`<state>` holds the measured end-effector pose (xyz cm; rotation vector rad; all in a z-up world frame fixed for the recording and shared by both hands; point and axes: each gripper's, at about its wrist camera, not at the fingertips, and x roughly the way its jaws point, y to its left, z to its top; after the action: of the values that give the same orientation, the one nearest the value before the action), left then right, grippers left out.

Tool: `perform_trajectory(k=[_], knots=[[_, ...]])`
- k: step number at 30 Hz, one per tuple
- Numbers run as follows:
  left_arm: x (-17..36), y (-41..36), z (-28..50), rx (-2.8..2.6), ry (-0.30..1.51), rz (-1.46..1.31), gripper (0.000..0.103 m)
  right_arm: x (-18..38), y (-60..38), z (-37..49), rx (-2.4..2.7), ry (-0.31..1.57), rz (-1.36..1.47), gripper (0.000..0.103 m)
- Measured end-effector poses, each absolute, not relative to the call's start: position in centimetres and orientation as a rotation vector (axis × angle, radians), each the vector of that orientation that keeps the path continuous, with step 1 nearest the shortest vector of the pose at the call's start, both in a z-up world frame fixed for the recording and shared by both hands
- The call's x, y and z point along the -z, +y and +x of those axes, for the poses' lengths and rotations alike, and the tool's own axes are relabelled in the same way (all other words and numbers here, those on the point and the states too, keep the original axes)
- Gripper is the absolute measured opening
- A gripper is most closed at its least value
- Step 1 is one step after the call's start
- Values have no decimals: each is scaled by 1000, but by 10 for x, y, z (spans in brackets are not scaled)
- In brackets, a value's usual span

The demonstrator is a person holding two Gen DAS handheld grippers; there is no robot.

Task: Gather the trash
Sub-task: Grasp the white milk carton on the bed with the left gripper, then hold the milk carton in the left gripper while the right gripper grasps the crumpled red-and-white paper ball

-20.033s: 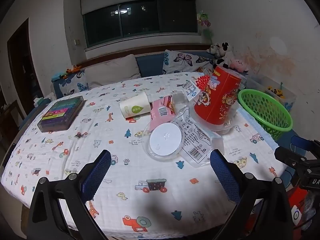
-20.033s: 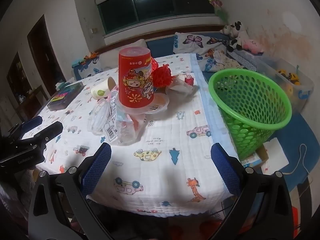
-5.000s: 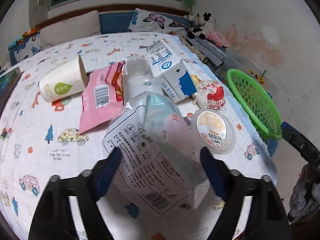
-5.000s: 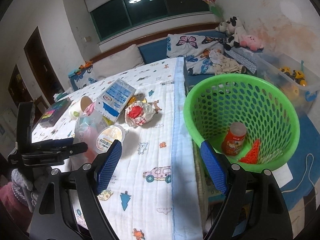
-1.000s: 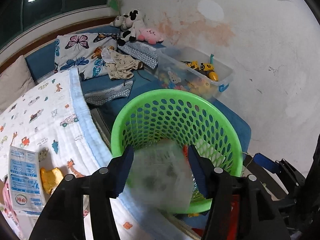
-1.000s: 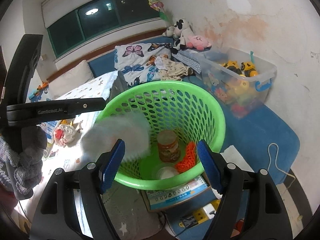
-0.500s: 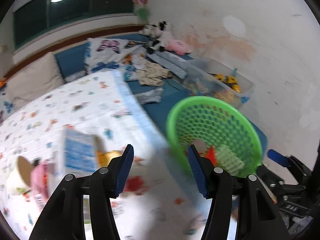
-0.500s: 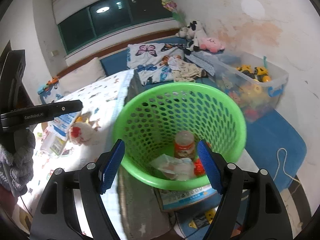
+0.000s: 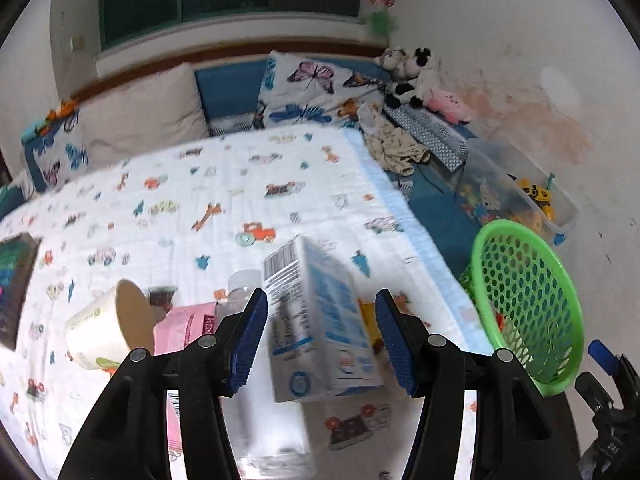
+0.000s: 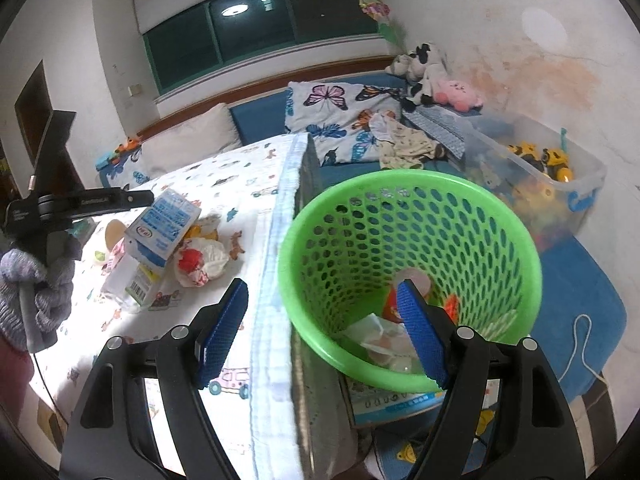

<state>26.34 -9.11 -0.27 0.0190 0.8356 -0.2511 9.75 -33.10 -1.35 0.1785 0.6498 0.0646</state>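
We find the left gripper (image 9: 321, 336) with jaws released, a blue-and-white milk carton (image 9: 316, 322) standing between them on the table (image 9: 240, 208), untouched on either side. The right gripper (image 10: 320, 334) hangs parted and bare over the green basket (image 10: 516, 232), wrappers inside. Beyond the carton, a paper cup (image 9: 106, 330) lies tipped.
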Motion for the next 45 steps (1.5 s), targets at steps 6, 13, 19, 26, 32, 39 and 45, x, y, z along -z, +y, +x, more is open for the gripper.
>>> perform_trajectory(k=[6, 13, 19, 26, 32, 39, 45], knots=[[19, -87, 276, 278, 902, -44, 55, 16, -319, 104, -95, 664, 163, 77], [29, -88, 281, 293, 925, -70, 46, 19, -306, 111, -123, 683, 134, 77], [26, -85, 278, 314, 906, -74, 28, 22, -294, 120, -150, 697, 121, 77], [21, -84, 274, 338, 889, -64, 20, 23, -276, 127, -185, 704, 96, 77], [19, -76, 275, 348, 904, -83, 24, 25, -269, 131, -200, 712, 88, 77], [22, -67, 280, 334, 930, -127, 55, 26, -265, 135, -214, 710, 94, 77], [34, -64, 290, 330, 983, -199, 55, 28, -266, 134, -215, 714, 96, 77]])
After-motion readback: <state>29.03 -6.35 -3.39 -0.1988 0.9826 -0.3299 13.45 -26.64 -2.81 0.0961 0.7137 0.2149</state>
